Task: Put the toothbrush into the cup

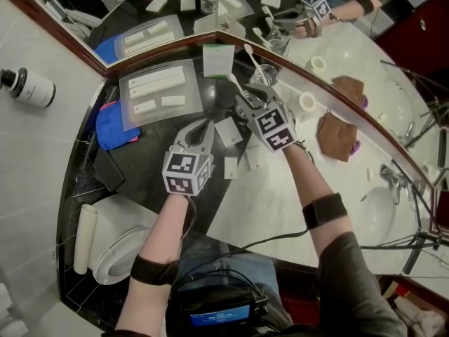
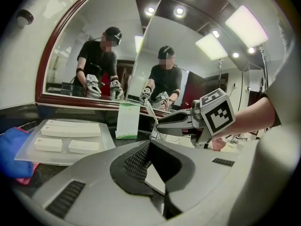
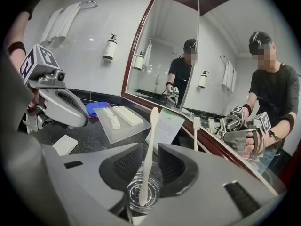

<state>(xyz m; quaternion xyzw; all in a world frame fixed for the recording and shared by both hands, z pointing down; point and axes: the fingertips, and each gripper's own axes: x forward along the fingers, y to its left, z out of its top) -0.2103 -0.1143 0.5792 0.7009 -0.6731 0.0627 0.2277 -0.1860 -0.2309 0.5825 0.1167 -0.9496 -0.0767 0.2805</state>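
A slim, cream-white toothbrush [image 3: 147, 157] stands tilted in the clear glass cup [image 3: 154, 194]. Its upper end rises between the spread fingers of the right gripper [image 3: 150, 147], which do not pinch it. The fingers of the left gripper [image 2: 150, 145] are pressed together on nothing, well apart from the cup.

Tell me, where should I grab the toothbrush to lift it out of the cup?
Grip the toothbrush on its thin stem, just above the rim of the glass cup. Come from above, one claw pad on each side. It stands nearly upright with its lower end inside the cup, so only the upper part is free.
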